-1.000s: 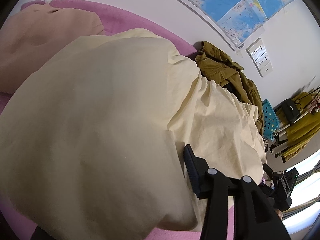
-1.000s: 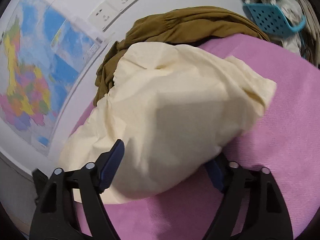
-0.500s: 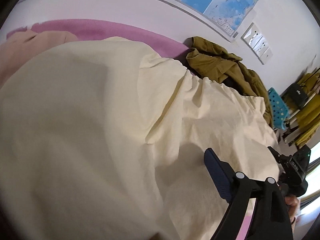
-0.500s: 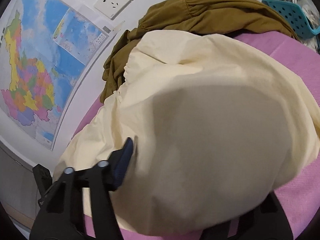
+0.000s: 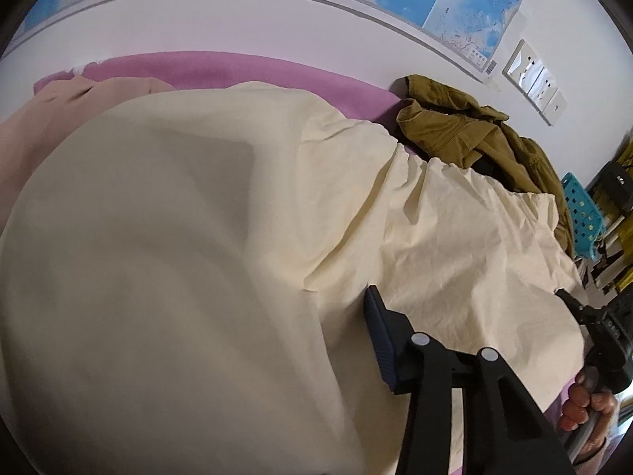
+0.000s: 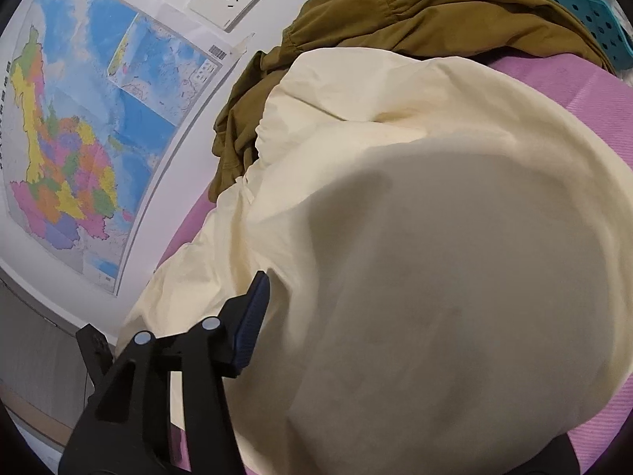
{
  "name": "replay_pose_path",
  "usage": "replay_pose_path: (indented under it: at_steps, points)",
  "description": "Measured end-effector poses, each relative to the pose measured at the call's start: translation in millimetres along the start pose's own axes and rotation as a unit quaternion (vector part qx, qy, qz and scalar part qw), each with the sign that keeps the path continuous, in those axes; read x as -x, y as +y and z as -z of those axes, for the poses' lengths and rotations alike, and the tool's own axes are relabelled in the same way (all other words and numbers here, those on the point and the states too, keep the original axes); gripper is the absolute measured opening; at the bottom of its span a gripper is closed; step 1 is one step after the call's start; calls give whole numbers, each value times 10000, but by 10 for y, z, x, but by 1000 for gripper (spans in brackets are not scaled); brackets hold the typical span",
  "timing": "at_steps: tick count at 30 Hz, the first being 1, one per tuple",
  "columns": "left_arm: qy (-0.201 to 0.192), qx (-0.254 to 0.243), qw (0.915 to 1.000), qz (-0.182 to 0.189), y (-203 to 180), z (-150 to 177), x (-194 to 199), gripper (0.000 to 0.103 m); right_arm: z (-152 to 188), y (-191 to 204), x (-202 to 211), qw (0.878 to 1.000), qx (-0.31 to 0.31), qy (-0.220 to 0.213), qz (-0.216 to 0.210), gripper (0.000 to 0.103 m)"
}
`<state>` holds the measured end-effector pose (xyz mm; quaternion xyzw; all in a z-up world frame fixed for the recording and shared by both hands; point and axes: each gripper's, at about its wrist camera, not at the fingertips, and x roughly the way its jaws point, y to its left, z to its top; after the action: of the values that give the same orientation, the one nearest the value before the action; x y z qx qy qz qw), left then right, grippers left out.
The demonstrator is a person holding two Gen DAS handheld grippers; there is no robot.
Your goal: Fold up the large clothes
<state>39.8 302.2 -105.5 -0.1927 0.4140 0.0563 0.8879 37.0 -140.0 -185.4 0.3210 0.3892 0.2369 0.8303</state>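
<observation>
Mid-fold: cream garment lifted over both my grippers, fold not yet laid down.

I had the cream garment (image 5: 198,257) draped across the pink bedcover (image 5: 237,71), its near edge raised so close that it filled most of both views. My left gripper (image 5: 379,340) and right gripper (image 6: 253,316) each showed only one blue-padded finger, the other hidden under cloth, so I could not tell whether either was clamped on the fabric. I judged the fold roughly halfway: the cloth was gathered, still wrinkled, not flattened. The olive jacket (image 6: 435,12) lay crumpled at the far wall, apparently unfolded, and a pale pink garment (image 5: 47,118) sat far left.
</observation>
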Motion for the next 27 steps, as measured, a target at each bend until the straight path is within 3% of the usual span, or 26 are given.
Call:
replay_pose_path:
  at_steps: [3,5,8,11,15,18,19,21,23,25,27]
  points:
    - [10,11,10000,-39,-4,-2,6,41,-10,33,-25,9998,137,22,122,43]
    - [0,-9,10000,-50,-12,3,20,40,-7,23,-15,9997,207,23,114,29]
    - [-33,-100,9999,-109,-46,2,71,33,-26,42,51,9997,241,-42,-38,15]
    - [-34,-118,9999,-57,-37,8,156,23,-14,173,202,9988,411,-131,-230,11]
    - [12,-119,9993,346,98,91,345,21,34,253,387,9975,531,-100,-460,11]
    - [86,-211,9991,368,167,153,331,31,79,120,315,9987,390,196,-263,20]
    - [111,-212,9991,351,180,156,313,43,95,61,268,9990,288,287,-200,25]
    - [113,-163,9995,264,211,139,278,49,108,10,214,9988,158,393,-232,31]
    - [104,-180,9994,289,215,118,253,55,112,-4,199,9989,100,363,-271,44]
    - [148,-124,9993,335,217,88,181,66,106,-4,170,9989,87,358,-281,47]
    - [115,-113,9994,311,198,62,115,67,99,10,143,9990,137,328,-267,47]
